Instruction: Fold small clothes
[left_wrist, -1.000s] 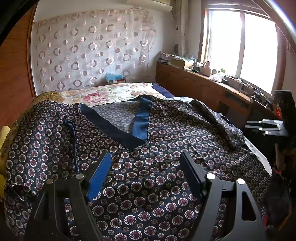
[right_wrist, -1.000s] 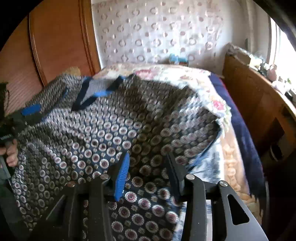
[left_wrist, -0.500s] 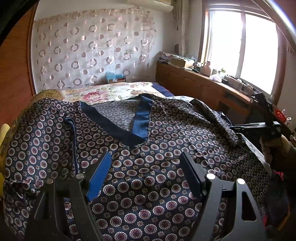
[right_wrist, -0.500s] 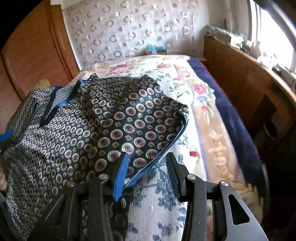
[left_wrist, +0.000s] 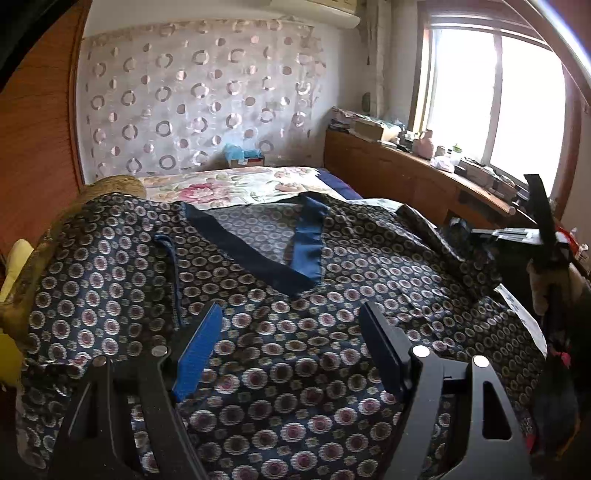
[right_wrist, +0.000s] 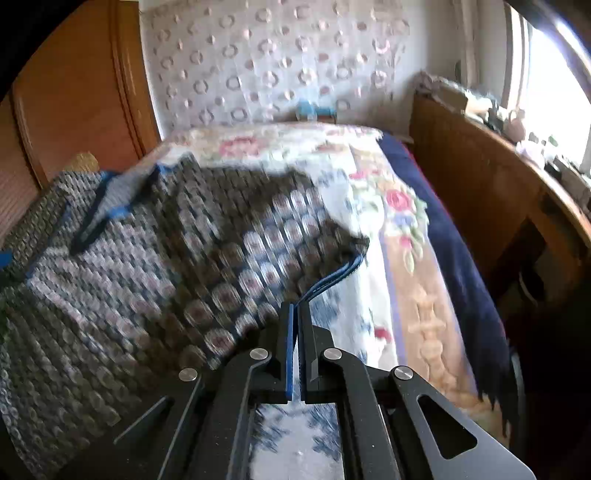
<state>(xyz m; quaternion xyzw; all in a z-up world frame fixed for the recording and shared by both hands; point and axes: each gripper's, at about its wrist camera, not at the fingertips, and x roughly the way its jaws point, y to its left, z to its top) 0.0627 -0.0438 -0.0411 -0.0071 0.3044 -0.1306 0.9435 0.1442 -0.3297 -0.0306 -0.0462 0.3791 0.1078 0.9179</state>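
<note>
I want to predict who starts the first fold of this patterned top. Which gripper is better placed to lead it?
Right. The right gripper has just closed on the blue-trimmed sleeve edge of the patterned top, so it could probably carry that sleeve inward. The left gripper hovers open over the top's middle, gripping nothing.

The patterned shirt (right_wrist: 155, 280) is smeared by motion blur in the right wrist view. The closed right gripper (right_wrist: 295, 314) hides whether the blue hem is between its pads. The lower edge cuts off the shirt (left_wrist: 295, 350) in the left wrist view.
</note>
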